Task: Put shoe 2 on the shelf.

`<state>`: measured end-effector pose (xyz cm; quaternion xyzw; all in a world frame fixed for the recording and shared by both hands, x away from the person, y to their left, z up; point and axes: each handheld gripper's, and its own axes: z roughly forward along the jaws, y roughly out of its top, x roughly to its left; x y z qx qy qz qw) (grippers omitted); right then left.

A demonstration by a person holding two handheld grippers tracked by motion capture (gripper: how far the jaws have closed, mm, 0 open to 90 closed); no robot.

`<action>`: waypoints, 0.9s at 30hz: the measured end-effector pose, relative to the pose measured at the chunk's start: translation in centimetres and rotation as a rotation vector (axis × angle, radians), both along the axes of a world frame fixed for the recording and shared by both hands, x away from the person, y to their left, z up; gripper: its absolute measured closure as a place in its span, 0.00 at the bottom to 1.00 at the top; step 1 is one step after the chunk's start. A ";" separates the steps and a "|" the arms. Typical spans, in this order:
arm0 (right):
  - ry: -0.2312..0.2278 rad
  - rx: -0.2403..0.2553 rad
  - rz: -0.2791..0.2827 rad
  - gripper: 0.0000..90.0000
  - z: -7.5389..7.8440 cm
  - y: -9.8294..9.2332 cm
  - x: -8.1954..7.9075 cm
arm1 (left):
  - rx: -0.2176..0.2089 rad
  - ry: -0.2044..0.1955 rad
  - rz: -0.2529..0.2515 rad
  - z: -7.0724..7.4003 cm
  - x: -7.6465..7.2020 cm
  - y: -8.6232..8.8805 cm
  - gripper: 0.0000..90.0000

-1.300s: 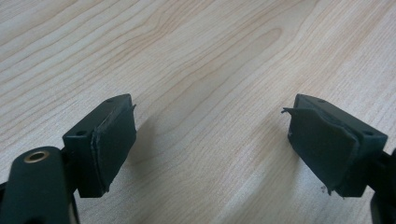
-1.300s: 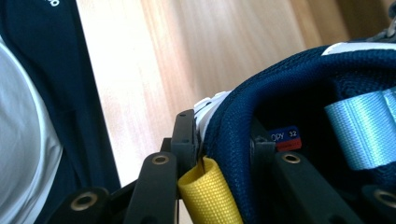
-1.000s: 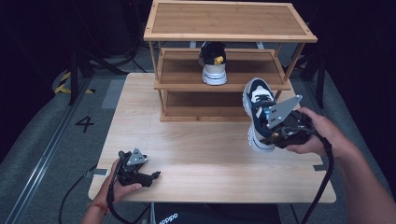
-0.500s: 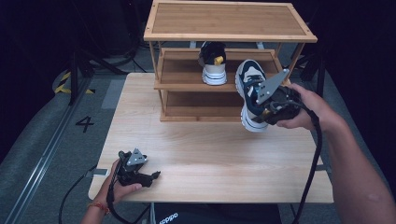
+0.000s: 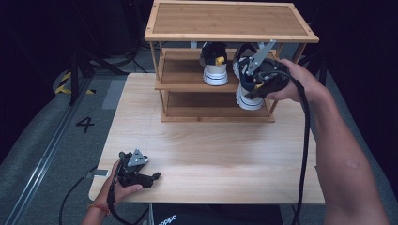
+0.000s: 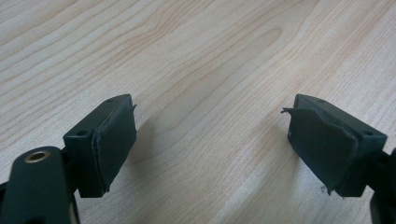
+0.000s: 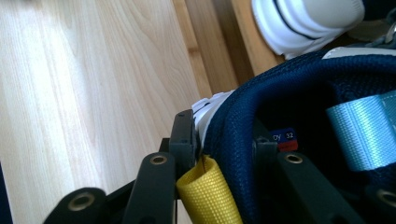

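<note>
The table (image 5: 206, 154) is pale wood with a smooth, faintly satin finish and fine grain, filling the left gripper view. The shelf rack (image 5: 230, 21) at the top centre of the high view is a warmer, slatted wood, matt. The left claw (image 6: 212, 149) has matt black plastic bodies faced with dull, rubbery pads (image 6: 114, 144) frayed at the edges, and a brass-coloured rivet at lower left. In the right gripper view, the held shoe (image 7: 299, 93) shows coarse navy mesh cloth, a woven yellow pull loop (image 7: 205, 191), a ribbed light-blue webbing strap (image 7: 364, 130) and a smooth white sole. The right claw (image 7: 224, 149) is matt black.
</note>
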<state>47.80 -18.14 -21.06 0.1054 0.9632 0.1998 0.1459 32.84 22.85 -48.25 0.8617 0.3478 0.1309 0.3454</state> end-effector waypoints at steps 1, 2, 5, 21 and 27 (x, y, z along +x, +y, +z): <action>0.006 0.003 0.003 0.78 0.0 0.1 0.4 | 0.004 -0.003 -0.001 0.0 0.0 0.0 0.18; 0.012 0.005 0.004 0.78 0.0 0.2 0.8 | 0.002 -0.003 -0.001 0.0 0.0 0.0 0.18; 0.038 -0.006 0.003 0.78 -0.1 0.6 2.1 | -0.004 0.002 0.000 0.0 -0.1 0.0 0.18; -0.003 -0.080 -0.027 0.73 0.0 2.5 5.5 | 0.002 -0.004 -0.005 0.0 0.0 0.0 0.18; -0.036 -0.098 -0.056 0.66 0.1 2.7 6.0 | -0.001 -0.004 -0.002 0.0 -0.1 0.0 0.18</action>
